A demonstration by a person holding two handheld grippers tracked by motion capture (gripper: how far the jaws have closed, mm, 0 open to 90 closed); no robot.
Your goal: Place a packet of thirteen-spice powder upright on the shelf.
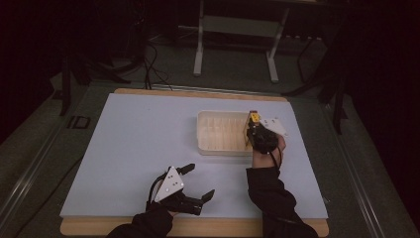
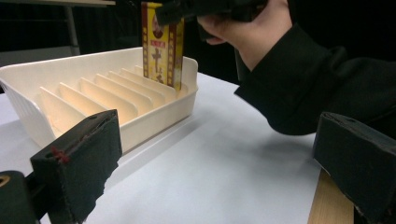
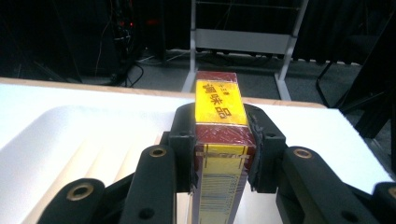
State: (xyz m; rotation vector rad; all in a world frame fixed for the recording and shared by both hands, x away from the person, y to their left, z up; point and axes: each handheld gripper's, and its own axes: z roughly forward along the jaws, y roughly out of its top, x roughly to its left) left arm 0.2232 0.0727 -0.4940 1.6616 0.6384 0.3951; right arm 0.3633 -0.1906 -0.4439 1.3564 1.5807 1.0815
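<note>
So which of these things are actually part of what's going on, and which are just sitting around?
In use:
- red and yellow box, clamped upright in the right gripper
- cream tray with dividers, the box over its end slot

Just about:
- left gripper, fingers open, holding nothing
- metal stand behind the table
- floor cables

Left tongs (image 1: 197, 181) low near front edge, jaws spread wide, nothing between (grey plate on top). Right tongs (image 1: 252, 130) farther forward, pointing down, jaws clamped on held item; right hand (image 2: 247, 28) gripping body, sleeve trailing back

One slotted tray (image 1: 218, 147), one seasoning box (image 2: 162, 44), two grippers: left gripper (image 1: 194, 184), right gripper (image 1: 253, 128).
</note>
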